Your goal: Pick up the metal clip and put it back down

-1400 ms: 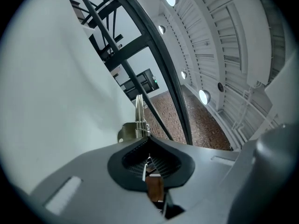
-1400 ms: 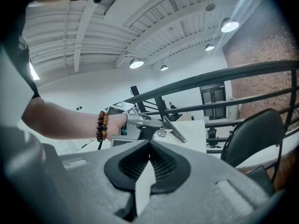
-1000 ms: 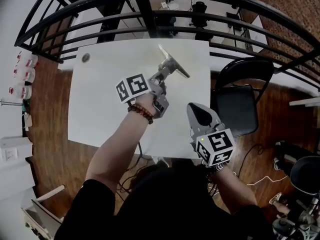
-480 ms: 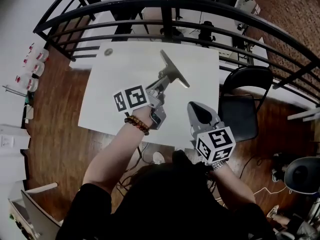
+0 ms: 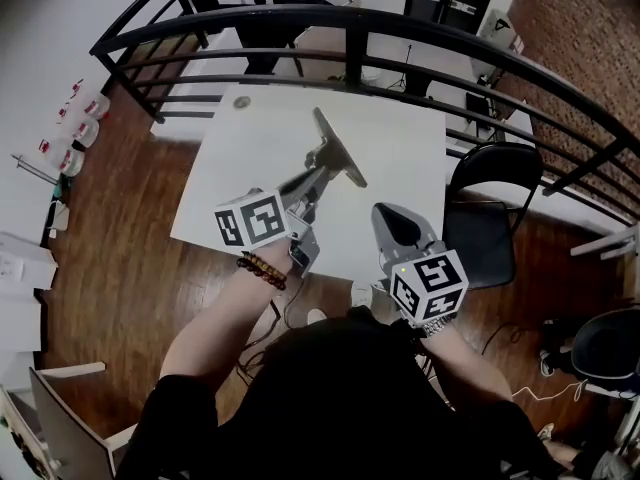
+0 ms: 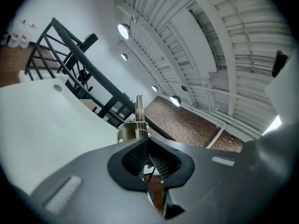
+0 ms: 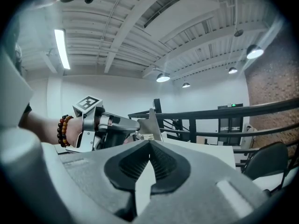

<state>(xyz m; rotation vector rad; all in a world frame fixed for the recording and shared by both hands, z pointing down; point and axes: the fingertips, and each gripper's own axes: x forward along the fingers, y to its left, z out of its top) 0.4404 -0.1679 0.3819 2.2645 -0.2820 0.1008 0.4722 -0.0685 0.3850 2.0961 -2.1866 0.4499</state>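
Metal clip: the metal clip (image 5: 337,152) is held in the air over the white surface (image 5: 400,158), near its far half, with the flat plate tilted and nothing else touching it.
Left gripper: the left gripper (image 5: 309,178) is seen with its jaws pinching the clip's narrow tail end; in the left gripper view the spring barrel and the plate edge stand just beyond the jaw tips.
Right gripper: the right gripper (image 5: 398,226) is kept beside the left, nearer the person, with its jaws pressed together on nothing.
Stiffness: the clip is judged to be rigid steel; no give under the pads is to be expected, so pressure will not be absorbed.
Weight: it is judged light enough for 1 gripper, but most of the mass lies in the plate ahead of the pinch, so a turning pull on the hold is likely.
Slip: the bare polished metal is judged slippery against the ribbed pads; a swing or slide could be caused by a fast move.
Where to hold: the tail end close to the spring barrel is judged best, since the 2 pads meet flat faces there and the plate is left free.
Putting down: the plate should be brought level and low to the surface before the jaws are spread, as a dropped metal piece would bounce or skid toward the edge by the chair (image 5: 487,208).
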